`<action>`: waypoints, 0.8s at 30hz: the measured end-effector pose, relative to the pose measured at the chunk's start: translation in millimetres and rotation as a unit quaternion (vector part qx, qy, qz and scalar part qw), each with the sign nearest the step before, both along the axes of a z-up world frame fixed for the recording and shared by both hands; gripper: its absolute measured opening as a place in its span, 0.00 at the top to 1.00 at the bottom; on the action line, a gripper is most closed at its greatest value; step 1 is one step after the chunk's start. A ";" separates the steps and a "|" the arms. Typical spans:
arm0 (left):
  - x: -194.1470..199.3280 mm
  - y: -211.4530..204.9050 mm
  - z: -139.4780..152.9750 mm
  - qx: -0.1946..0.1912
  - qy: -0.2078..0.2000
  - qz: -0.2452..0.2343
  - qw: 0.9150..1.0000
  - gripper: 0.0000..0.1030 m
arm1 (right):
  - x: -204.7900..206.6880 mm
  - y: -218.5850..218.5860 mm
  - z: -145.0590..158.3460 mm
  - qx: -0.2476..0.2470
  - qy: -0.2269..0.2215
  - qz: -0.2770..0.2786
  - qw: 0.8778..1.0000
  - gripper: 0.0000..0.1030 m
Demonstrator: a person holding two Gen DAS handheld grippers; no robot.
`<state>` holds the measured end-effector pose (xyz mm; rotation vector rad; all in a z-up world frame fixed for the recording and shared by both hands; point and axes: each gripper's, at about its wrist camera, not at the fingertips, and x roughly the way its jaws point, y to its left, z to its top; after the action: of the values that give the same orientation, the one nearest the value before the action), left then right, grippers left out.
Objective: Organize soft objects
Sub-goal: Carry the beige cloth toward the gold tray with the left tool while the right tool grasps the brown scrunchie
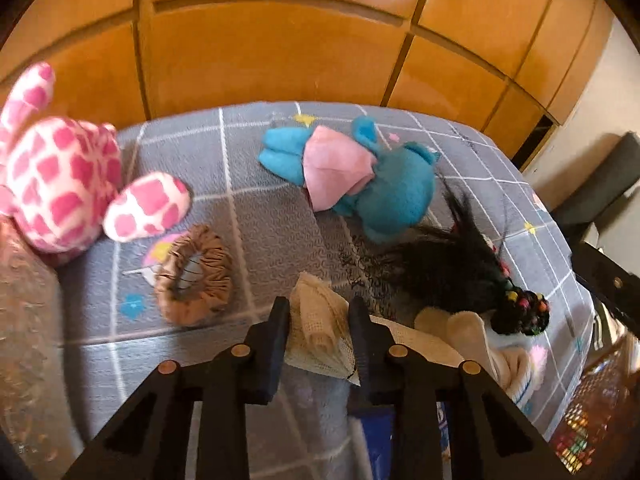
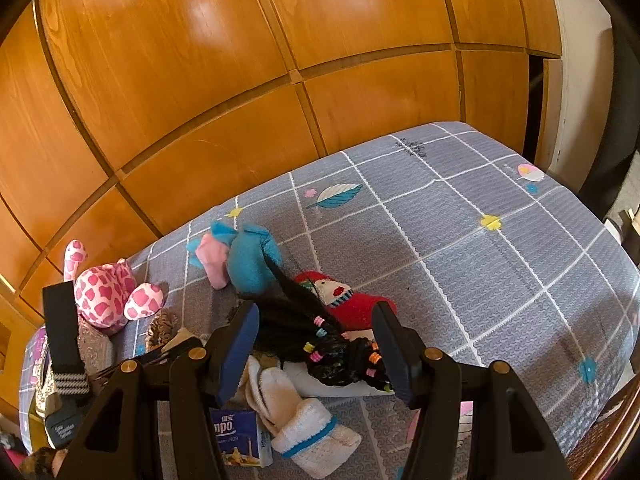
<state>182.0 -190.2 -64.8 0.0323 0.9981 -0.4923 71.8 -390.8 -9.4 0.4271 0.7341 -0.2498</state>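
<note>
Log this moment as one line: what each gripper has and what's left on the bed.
left gripper: shut on beige mesh cloth | right gripper: open around black wig | bed: plush toys loose

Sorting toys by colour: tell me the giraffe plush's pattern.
Pink patches on white, on the giraffe plush; clearest in the left wrist view.

I see a pink-and-white patched plush at nine o'clock, a blue plush in pink cloth at twelve, on a grey white-gridded sheet.
</note>
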 end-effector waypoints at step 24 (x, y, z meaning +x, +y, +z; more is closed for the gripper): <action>-107.0 179.3 100.9 -0.088 -0.098 0.055 0.990 0.74 | 117.6 133.5 -16.1 0.007 0.081 0.261 0.962 0.43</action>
<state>75.0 -10.9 36.1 -0.1300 0.7574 -0.4661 189.5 -257.3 -25.6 0.2142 0.9819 0.2200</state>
